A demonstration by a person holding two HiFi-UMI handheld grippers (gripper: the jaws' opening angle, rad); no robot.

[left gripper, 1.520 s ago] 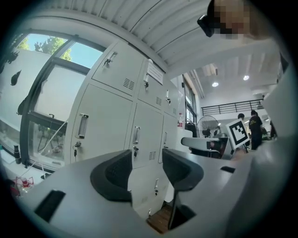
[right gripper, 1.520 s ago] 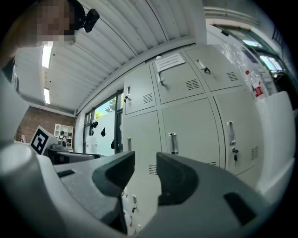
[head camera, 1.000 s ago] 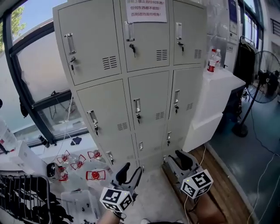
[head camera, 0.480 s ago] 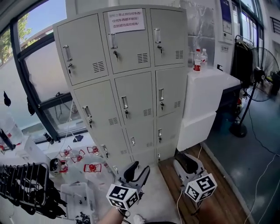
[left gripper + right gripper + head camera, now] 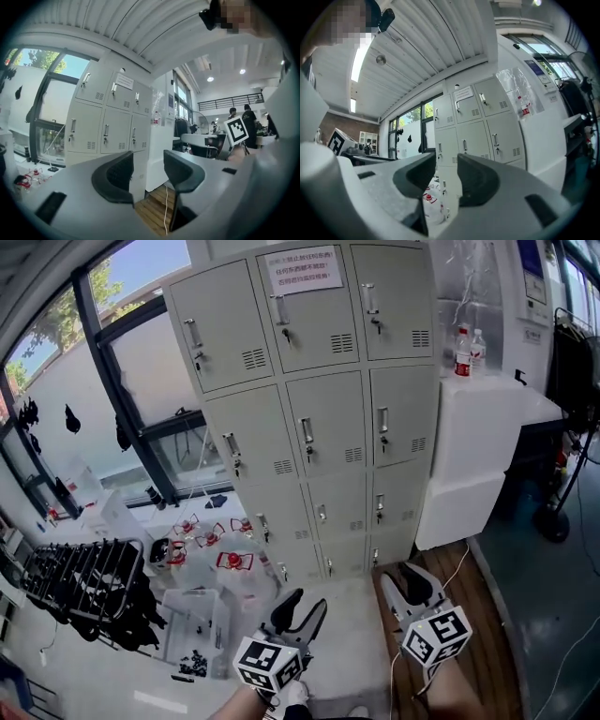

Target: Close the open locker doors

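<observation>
the left gripper (image 5: 301,608) and right gripper (image 5: 410,581) hang well short of the grey lockers (image 5: 319,409). both jaws stand partly apart, empty. every door in view sits shut.

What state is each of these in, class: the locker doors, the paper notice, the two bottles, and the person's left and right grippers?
Locker doors: all that show are shut; none stands open.
Paper notice: stuck flat on the top middle door.
Bottles: upright on the white cabinet.
Left gripper: open, nothing between its jaws.
Right gripper: open, nothing between its jaws.
</observation>
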